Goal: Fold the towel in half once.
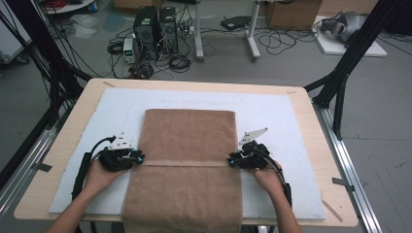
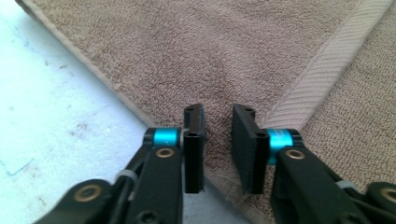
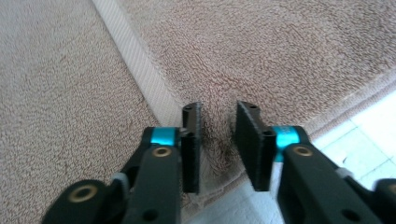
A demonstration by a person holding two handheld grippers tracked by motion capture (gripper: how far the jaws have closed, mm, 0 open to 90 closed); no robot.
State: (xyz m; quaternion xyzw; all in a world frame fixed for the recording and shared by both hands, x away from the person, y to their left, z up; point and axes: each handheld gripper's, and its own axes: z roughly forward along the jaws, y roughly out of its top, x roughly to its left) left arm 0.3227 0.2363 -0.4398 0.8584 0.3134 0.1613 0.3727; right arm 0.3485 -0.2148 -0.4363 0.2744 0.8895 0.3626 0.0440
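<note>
Towel, brown terry cloth, lies flat on the white mat between your two hands, its near end hanging over the table edge. Your left gripper sits at its left edge and your right gripper at its right edge, both just beside the pale woven band crossing the cloth. In each gripper view the jaws stand narrowly apart, with a low ridge of pile bunching between them; whether the pads actually pinch it is unclear. Expect the towel to be soft, limp and light, sagging wherever unsupported. Take hold at the hemmed side edges directly ahead of each gripper's jaws, gathering enough thickness to resist slipping.
</note>
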